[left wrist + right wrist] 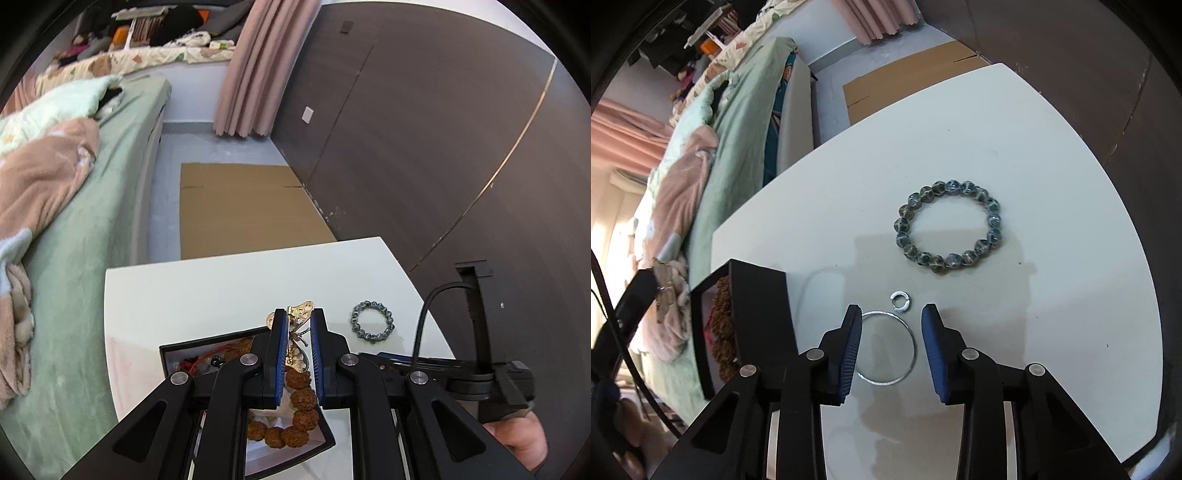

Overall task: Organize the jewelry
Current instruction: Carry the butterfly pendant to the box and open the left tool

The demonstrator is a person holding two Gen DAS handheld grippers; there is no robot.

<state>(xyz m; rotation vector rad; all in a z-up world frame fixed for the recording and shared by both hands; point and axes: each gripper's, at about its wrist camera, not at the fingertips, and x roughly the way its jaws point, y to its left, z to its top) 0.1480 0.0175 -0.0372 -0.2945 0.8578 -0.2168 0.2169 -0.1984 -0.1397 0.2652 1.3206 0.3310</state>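
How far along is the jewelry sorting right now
Done: a brown bead strand and red pieces lie in the black box. In hand: the left gripper pinches a gold butterfly piece above it. Left: the blue-grey bracelet, thin hoop and small ring on the table, under the open right gripper.

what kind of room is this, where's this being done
Most likely a bedroom at home. A bed with a green sheet and rumpled pink and mint blankets runs along one side, pink pleated curtains hang at the far end, and the jewelry lies on a small white table beside the bed.
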